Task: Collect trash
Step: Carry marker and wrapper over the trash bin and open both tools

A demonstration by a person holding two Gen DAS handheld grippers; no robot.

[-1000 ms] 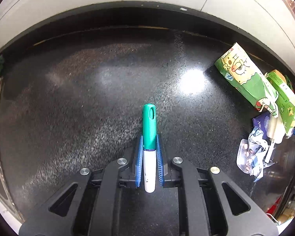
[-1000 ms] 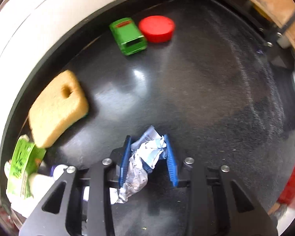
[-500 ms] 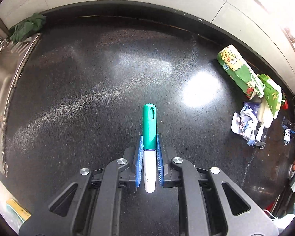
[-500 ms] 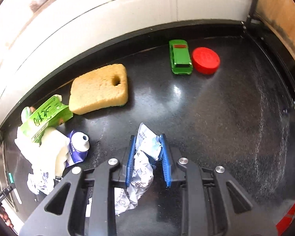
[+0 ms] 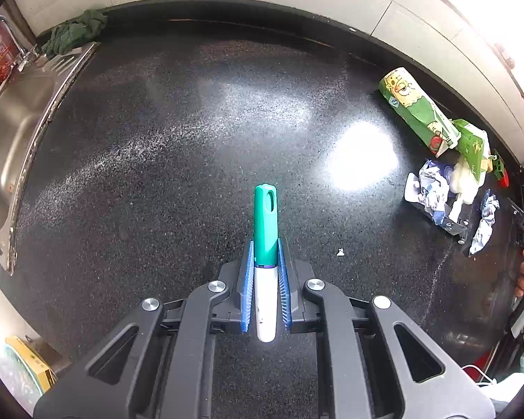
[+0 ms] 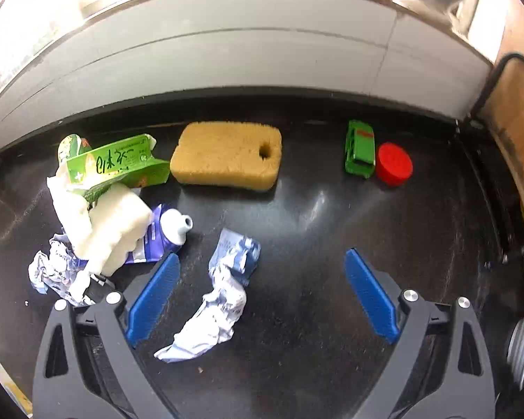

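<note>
trash sits gathered in a loose pile on the black counter [image 6: 332, 216], and the job looks partly done.

in the left view, the left gripper [image 5: 264, 272] is clamped tight on a marker [image 5: 265, 244] whose green cap pokes out past the fingertips; it hangs over bare counter, with a sink [image 5: 14, 132] far to the left of the fingers and the pile well off to their right. whether the marker counts as trash, and where it should go, cannot be told.

in the right view, the right gripper [image 6: 262, 289] is spread wide and holds nothing. a crumpled wrapper [image 6: 223, 293] lies on the counter between the fingers, nearer the left one, touching neither. just left of the left finger lies the pile: a green carton [image 6: 118, 164], a white wad [image 6: 101, 223], a flattened pouch [image 6: 164, 237] and more crumpled paper [image 6: 52, 269]. ahead of the fingers sit a sponge [image 6: 227, 153], a toy car [image 6: 359, 153] and a red lid [image 6: 394, 163], apart from the pile.

judging by this, the wrapper is nearly with the pile; no bin shows in either view.
</note>
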